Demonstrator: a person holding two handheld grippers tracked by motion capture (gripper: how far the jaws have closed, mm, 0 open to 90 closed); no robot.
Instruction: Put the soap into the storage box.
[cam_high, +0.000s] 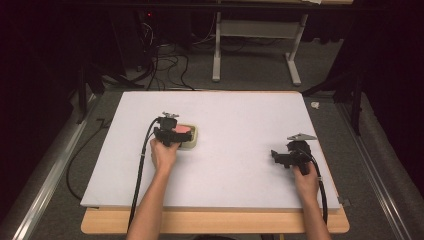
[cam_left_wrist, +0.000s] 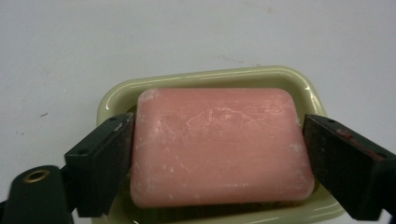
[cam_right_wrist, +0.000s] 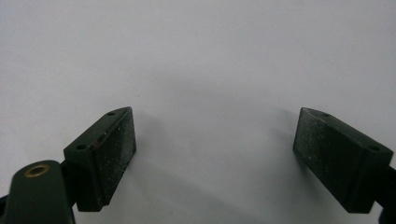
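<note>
Where the white tabletop (cam_high: 235, 150) carries its contents, the items stand as follows.

Item one: a pink soap bar (cam_left_wrist: 219, 144), rectangular with rounded corners, its face scuffed with pale marks. It lies flat in a pale yellow-green soap dish (cam_left_wrist: 205, 79), which sits on the tabletop left of centre; in the high view the dish (cam_high: 192, 142) shows just past the left hand (cam_high: 164, 154).

Item two: the left gripper (cam_left_wrist: 217, 154), held over the dish. Its jaws straddle the soap bar across its long sides. The left pad meets the bar's edge; the right pad stands at or just off the other end, and contact there cannot be told. Whether the jaws grip the bar or merely bracket it cannot be told.

Item three: the right gripper (cam_right_wrist: 215, 149), held by the right hand (cam_high: 306, 180) near the right edge of the tabletop, well apart from the dish. Its jaws are spread wide, with bare white surface between them.

Item four: black cables trailing from each gripper toward the near edge.
</note>
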